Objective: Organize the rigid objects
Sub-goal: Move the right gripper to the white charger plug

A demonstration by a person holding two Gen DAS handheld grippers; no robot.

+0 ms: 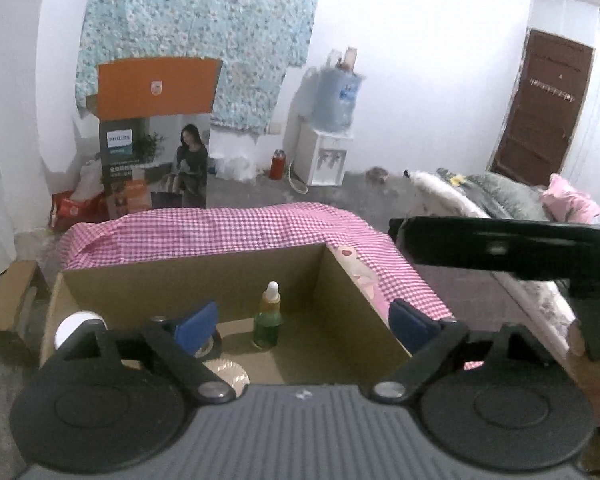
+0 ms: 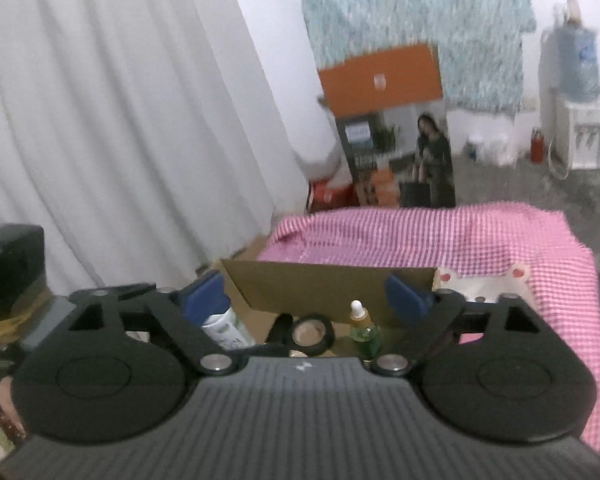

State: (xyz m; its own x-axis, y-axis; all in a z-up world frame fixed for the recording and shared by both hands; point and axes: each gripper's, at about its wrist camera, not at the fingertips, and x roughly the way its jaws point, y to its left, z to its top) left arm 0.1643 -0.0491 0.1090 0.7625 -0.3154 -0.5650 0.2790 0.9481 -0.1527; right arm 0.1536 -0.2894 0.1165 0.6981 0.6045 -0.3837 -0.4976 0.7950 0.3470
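An open cardboard box [image 1: 236,276] sits on a pink checked cloth [image 1: 228,228]. Inside it a green dropper bottle [image 1: 269,316] with a white tip stands upright, with a black tape roll [image 1: 208,342] and a round pale lid [image 1: 228,372] beside it. My left gripper [image 1: 304,322] is open and empty above the box's near edge. In the right wrist view the box [image 2: 328,284], the dropper bottle [image 2: 364,330], the tape roll [image 2: 312,330] and a white bottle [image 2: 224,328] show. My right gripper [image 2: 308,294] is open and empty above them.
A tall printed carton [image 1: 156,136] with an orange flap stands behind the cloth. A water dispenser [image 1: 328,128] and a red flask [image 1: 277,164] stand at the far wall. A white curtain [image 2: 120,120] hangs left. Bedding [image 1: 500,196] lies right. The other gripper's black body [image 1: 520,248] is at right.
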